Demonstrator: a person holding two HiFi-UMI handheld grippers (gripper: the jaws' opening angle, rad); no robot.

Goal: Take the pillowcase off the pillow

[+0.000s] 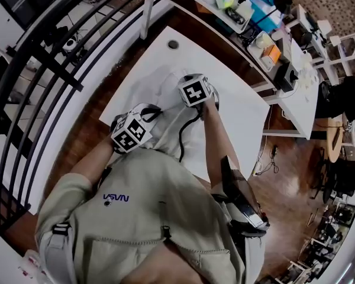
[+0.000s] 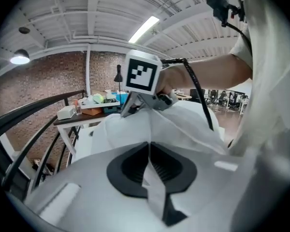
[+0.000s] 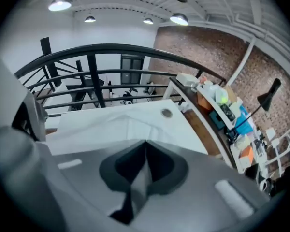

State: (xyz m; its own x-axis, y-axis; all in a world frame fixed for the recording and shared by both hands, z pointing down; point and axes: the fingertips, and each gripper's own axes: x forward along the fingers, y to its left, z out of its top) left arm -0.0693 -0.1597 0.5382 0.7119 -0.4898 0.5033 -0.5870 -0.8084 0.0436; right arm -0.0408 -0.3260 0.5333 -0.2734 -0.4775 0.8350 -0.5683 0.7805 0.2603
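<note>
A white pillow in its white pillowcase (image 1: 157, 81) lies crumpled on the white table (image 1: 239, 102). My left gripper (image 1: 143, 118) is at the pillow's near edge. In the left gripper view its jaws (image 2: 149, 145) are shut, with a strip of pillowcase (image 2: 152, 190) pinched between them. My right gripper (image 1: 192, 90) is over the middle of the pillow. It appears in the left gripper view as a marker cube (image 2: 142, 74) above raised fabric (image 2: 183, 124). In the right gripper view the right gripper (image 3: 146, 144) is shut on a fold of pillowcase (image 3: 140, 178), with the rest of the fabric (image 3: 111, 124) spread beyond.
A black railing (image 1: 41, 58) runs along the table's left side. A cluttered desk (image 1: 248, 16) stands behind the table, and another white table (image 1: 302, 93) to the right. The table top has a round cable hole (image 1: 173, 44). A black cable (image 1: 183, 132) hangs from my right gripper.
</note>
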